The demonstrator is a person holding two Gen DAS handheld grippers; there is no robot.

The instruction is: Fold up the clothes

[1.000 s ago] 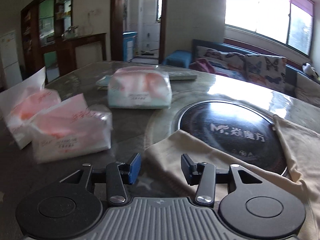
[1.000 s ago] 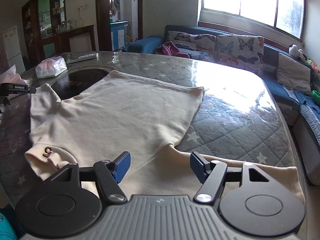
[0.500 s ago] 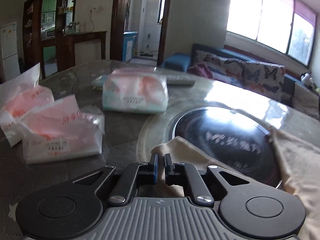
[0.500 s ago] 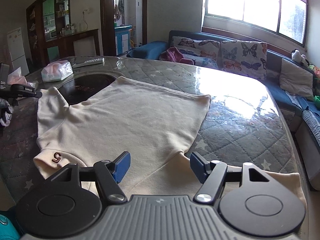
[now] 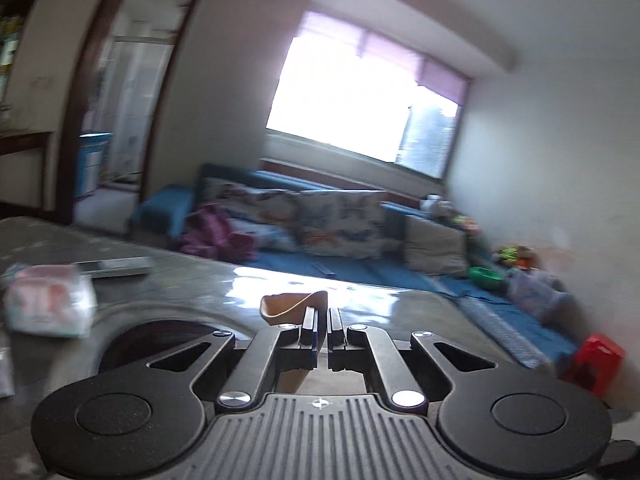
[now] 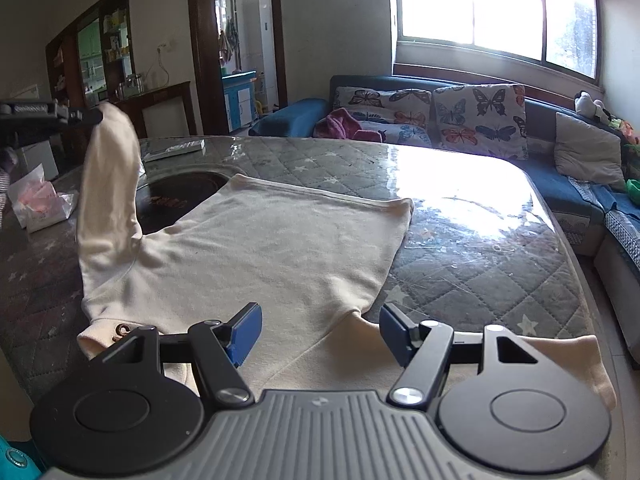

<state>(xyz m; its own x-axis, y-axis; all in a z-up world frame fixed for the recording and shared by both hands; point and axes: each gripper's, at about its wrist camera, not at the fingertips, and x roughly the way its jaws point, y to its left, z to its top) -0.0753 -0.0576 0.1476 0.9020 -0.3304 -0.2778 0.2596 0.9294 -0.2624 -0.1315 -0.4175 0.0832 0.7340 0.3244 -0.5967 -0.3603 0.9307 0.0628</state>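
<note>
Cream sweater spread flat across the quilted counter, body toward the window side, far sleeve pulled up off the surface. Left tongs clamped on that sleeve's cuff, held high above the dark round inset. Right tongs apart, nothing between them, hovering over the near sleeve at the counter's edge. Tissue packs left of the sweater.

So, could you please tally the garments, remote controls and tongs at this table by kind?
Cream shirt: 1
Remote control: 1
Tongs: 2, the left tongs shut on the sleeve, the right tongs open
Total: 4
</note>
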